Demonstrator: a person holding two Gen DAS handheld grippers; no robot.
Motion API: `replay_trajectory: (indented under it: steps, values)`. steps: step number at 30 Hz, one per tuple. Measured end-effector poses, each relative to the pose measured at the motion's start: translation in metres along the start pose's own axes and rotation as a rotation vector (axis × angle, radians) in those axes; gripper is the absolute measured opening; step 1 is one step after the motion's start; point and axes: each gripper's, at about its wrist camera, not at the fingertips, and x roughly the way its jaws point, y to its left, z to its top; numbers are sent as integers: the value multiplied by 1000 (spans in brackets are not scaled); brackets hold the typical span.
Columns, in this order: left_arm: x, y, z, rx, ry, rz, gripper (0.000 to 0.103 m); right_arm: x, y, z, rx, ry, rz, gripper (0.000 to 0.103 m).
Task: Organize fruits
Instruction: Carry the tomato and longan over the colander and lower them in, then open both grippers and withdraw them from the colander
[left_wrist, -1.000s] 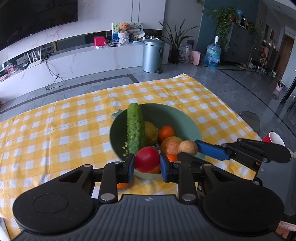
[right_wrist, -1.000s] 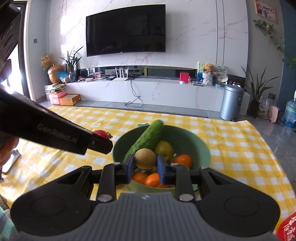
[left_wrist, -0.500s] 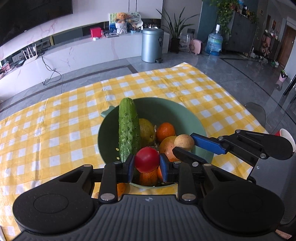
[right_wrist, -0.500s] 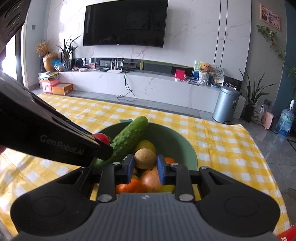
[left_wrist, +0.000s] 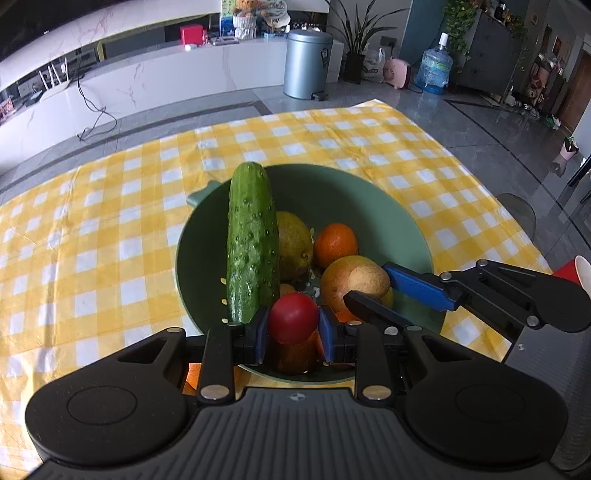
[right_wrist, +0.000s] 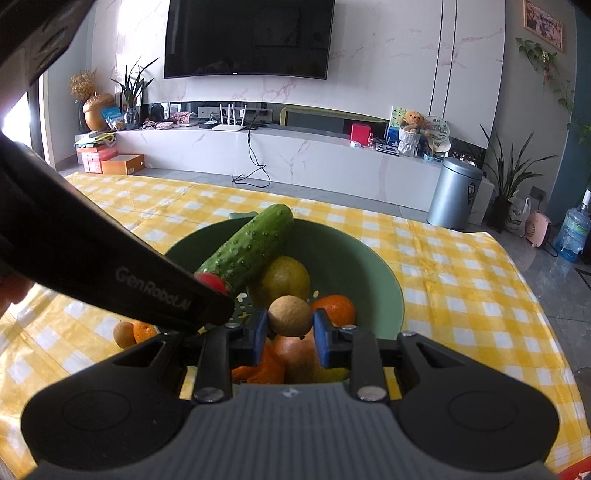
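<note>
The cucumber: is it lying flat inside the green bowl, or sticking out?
Sticking out: the cucumber leans tilted, its far tip poking past the bowl's rim.

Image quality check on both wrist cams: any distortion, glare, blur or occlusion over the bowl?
Left wrist: strong fisheye bending at the edges, even daylight, bowl and cucumber sharp, tomato in the left gripper crisp. Right wrist: window glare at far left, the left gripper's dark body hides part of the bowl, brown fruit in the right gripper sharp.

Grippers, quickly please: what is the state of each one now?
Left gripper: closed on the red tomato.
Right gripper: closed on the small brown fruit.
</note>
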Motion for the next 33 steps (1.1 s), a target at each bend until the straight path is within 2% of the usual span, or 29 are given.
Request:
replay_trajectory:
  steps: [15, 17, 19, 23, 25, 27, 31, 32, 33]
  values:
    - [4, 3, -2, -20, 11, -19, 32, 10, -2, -3, 3, 29, 6, 23]
    - [4, 4, -3, -28, 17, -25, 35, 10, -2, -3, 4, 25, 2, 24]
    - [2, 5, -4, -33, 9, -25, 44, 9, -3, -3, 5, 18, -5, 24]
    - [-3, 5, -4, -41, 0, -23, 47, 8, -3, -4, 2, 12, -16, 26]
    - [-9, 5, -3, -39, -15, -22, 54, 7, -2, -4, -2, 6, -27, 29]
    - [-15, 4, -3, -32, -32, -20, 61, 5, -1, -5, -5, -9, -44, 40]
    - [-27, 3, -6, -14, -47, -2, 64, 1, 0, -5, -14, -36, -59, 41]
    - [-30, 4, -7, -14, -49, 0, 64, -1, 1, -5, -17, -46, -66, 43]
    - [-33, 5, -8, -15, -51, 0, 65, -3, 2, -4, -19, -58, -71, 49]
